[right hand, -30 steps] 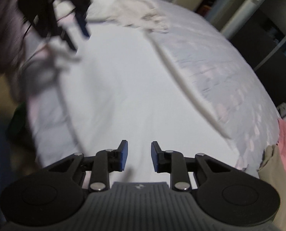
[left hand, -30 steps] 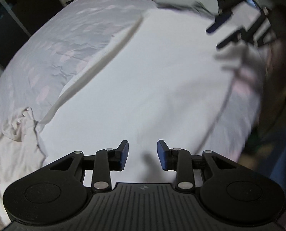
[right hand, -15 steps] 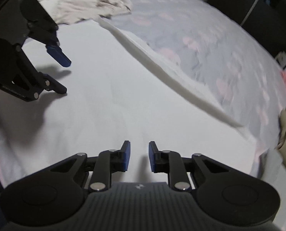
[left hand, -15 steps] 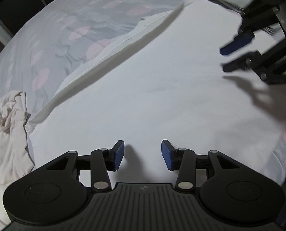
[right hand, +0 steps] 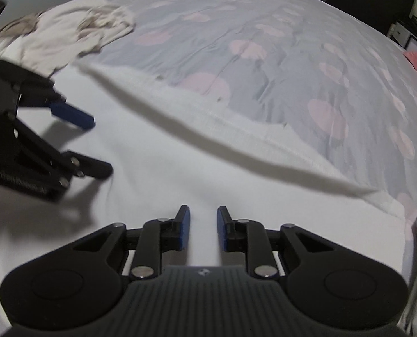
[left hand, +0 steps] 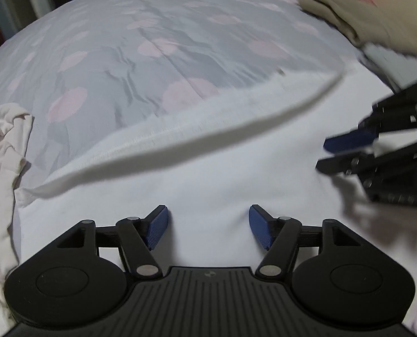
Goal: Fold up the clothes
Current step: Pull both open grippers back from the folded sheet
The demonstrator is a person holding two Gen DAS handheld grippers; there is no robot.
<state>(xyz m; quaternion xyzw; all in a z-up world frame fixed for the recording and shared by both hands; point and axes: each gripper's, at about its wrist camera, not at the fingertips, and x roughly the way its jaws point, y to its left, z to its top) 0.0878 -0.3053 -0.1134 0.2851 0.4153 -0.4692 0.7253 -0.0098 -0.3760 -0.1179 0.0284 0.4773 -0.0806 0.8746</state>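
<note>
big grey bedspread (left hand: 158,64) with pink spots, and a white garment (left hand: 222,174) spread flat on its near side. left gripper (left hand: 208,229) is right over the cloth, jaws opening wide, gripping nothing. right gripper (right hand: 203,229) has a narrow gap, also empty. crumpled cream clothes (right hand: 76,32) beside it.

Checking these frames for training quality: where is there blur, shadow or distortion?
Left wrist view: khaki garment and right gripper smeared by motion; bedspread bulges from fisheye. Right wrist view: left gripper casts a soft shadow on the white garment; its folded edge is blurred.
</note>
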